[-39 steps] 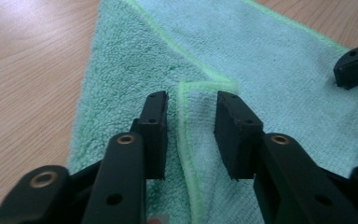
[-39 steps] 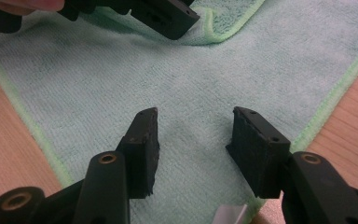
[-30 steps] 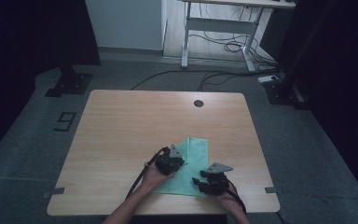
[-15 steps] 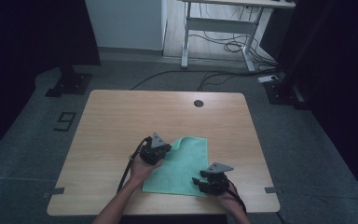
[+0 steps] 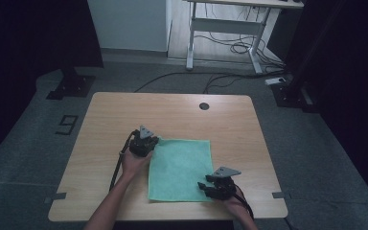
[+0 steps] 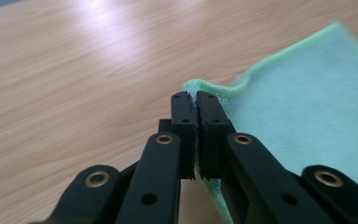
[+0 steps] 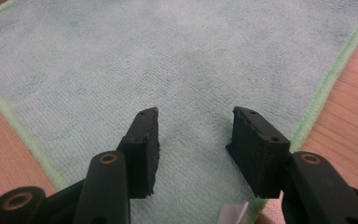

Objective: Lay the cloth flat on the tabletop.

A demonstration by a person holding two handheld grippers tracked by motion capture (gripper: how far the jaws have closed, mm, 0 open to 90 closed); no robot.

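Right gripper (image 5: 205, 186) sits over the near right corner of the green cloth (image 5: 179, 167), jaws about half open, nothing between them; a small white tag (image 7: 233, 214) shows at the cloth's near hem, no print readable. Left gripper (image 5: 146, 148) has its jaws clamped on the cloth's far left corner, cloth otherwise flat on the desk (image 5: 172, 115). Farther off: round cable hole (image 5: 203, 106), a "9" marked on the floor (image 5: 66, 124), cables (image 5: 230, 48) under a white table frame (image 5: 220, 28).

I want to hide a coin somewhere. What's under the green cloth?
The green cloth lies flat on the wooden table, so table is beneath it. Anything thin under it would be covered; no bump shows. The left gripper pinches one corner.
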